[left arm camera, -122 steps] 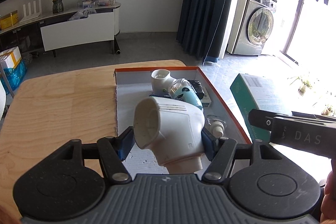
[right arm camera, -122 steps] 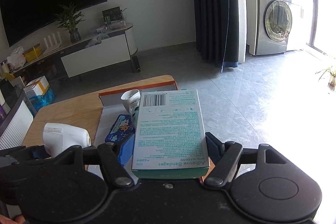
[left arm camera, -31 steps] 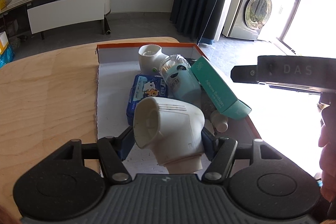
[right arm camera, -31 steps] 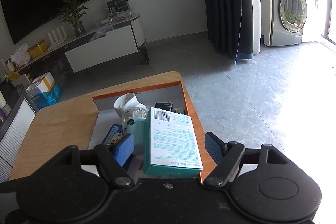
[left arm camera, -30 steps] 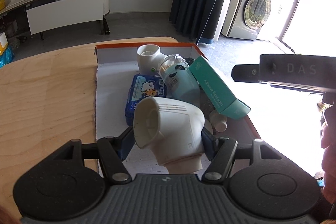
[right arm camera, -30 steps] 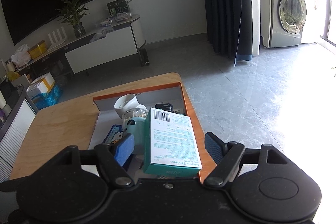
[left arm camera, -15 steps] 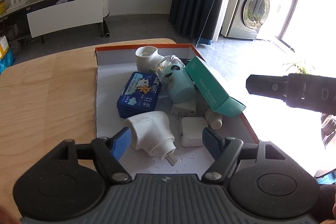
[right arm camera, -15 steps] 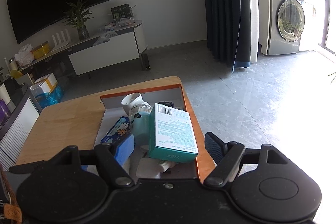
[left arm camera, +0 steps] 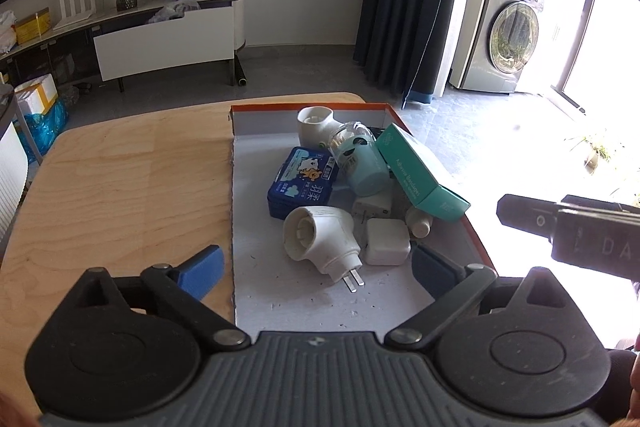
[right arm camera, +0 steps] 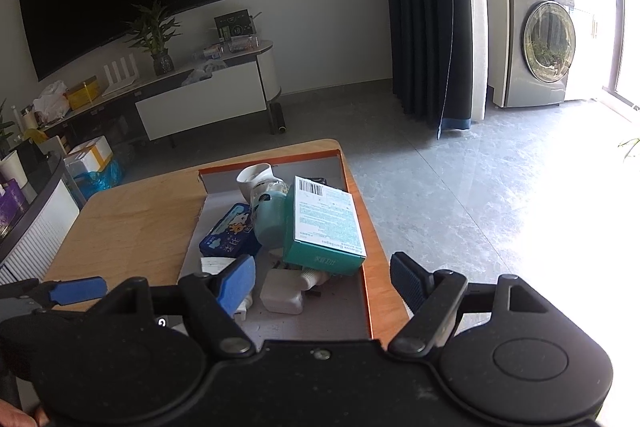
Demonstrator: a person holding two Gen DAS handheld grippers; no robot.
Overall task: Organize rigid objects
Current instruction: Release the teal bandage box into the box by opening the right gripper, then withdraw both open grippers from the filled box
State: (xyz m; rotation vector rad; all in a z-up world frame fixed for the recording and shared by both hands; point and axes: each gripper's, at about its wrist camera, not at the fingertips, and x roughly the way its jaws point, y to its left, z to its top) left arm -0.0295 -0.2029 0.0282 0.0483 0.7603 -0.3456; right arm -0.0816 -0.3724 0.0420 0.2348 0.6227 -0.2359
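An orange-rimmed box (left arm camera: 256,187) on the wooden table holds several items. A white plug-in device (left arm camera: 320,239) lies on its floor, prongs toward me, just ahead of my left gripper (left arm camera: 318,267). That gripper's jaws are opening wide and touch nothing. A teal bandage box (right arm camera: 320,223) leans on a pale blue bottle (left arm camera: 360,163) at the box's right side. My right gripper (right arm camera: 324,275) stands open behind it, with nothing between the fingers. A blue tin (left arm camera: 304,187), a white square charger (left arm camera: 386,247) and a white elbow piece (left arm camera: 314,123) also lie inside.
Bare wooden table (left arm camera: 120,187) spreads left of the box. The box's right rim (right arm camera: 366,291) runs close to the table's right edge, with grey floor beyond. My right gripper's body (left arm camera: 568,231) hangs to the right of the box in the left wrist view.
The left jaws spread and let go of the white plug-in device, which now lies in the box. Both grippers drew back and up. The teal box stays resting in the box.
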